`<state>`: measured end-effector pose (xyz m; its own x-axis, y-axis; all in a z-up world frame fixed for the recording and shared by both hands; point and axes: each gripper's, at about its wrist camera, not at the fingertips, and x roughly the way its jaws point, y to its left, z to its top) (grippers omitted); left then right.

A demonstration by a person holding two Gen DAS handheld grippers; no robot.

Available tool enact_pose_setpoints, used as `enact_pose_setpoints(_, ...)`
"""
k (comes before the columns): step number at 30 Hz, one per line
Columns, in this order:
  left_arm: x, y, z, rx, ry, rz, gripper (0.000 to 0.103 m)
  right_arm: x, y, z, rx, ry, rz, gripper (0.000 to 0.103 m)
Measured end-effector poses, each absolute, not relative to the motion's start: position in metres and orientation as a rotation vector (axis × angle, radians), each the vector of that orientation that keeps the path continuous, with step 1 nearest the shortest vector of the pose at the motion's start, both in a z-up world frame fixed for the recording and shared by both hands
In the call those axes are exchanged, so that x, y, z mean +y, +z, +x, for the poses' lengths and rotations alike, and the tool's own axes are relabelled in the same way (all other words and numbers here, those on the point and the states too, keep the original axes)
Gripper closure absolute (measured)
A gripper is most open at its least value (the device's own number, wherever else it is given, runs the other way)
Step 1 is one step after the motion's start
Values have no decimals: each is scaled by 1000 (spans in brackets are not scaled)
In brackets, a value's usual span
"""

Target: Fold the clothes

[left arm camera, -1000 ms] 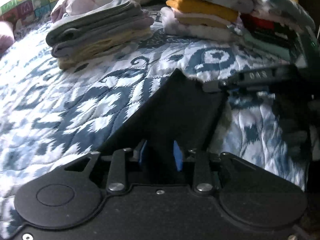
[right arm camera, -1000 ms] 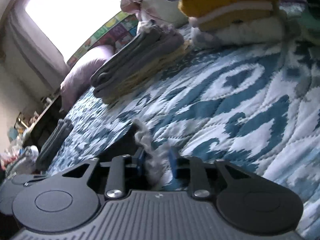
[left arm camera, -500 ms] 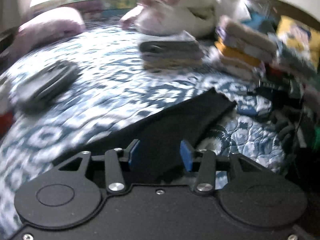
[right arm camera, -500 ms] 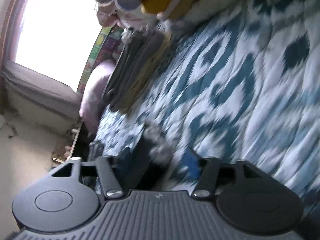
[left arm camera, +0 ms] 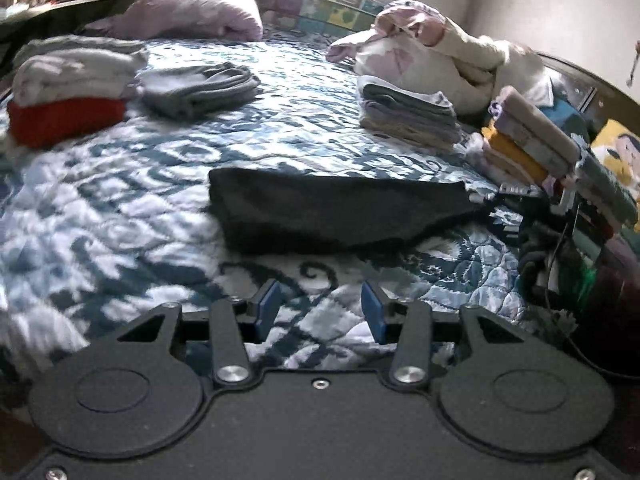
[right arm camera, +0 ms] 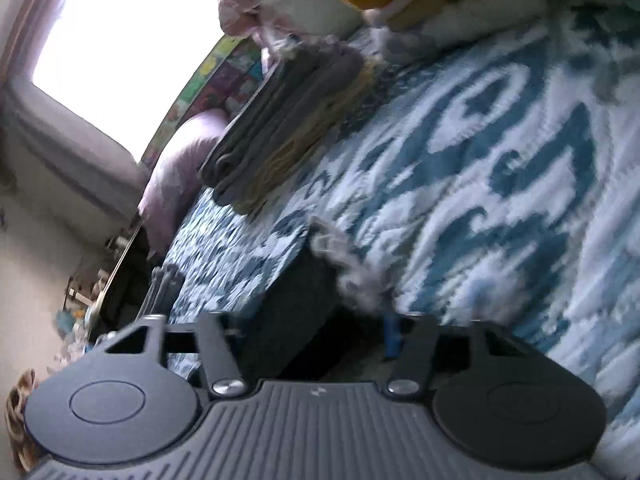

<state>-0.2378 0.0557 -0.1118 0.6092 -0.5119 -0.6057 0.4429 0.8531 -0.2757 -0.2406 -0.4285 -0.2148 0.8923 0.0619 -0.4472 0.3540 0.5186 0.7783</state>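
Bed: blue-and-white patterned quilt.

Black garment: lies flat mid-bed, folded into a long band, ahead of the left gripper.

Left gripper: blue-padded fingers apart, nothing between them, only quilt below; jaws have just been opening.

Right gripper: view rolled and blurred; dark cloth and a frayed grey edge lie between its fingers; jaws have just been closing, grip cannot be told.

Folded stacks: grey pile, red-and-white pile, grey-lilac pile, yellow-topped pile.

Pillow: lilac, at head.
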Motion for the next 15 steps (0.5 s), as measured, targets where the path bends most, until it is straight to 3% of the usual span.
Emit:
enact_pose_setpoints(1,57,-113,-238,734,-549,-114,59,-430,-221,-242,447,-191,1058,80)
enact_pose_setpoints(3,59,-116,-236,737,-549,-134,59,-432,-230,-245,436,-207,1114,89)
enact_pose_setpoints(11,34,-114,-180,637,-570,-159,59,-426,-195,-248,375,-160,1073,91)
enact_pose_setpoints(15,16,-142,-127,632,-550,-120,60,-422,-171,-245,360,-136,1017,91)
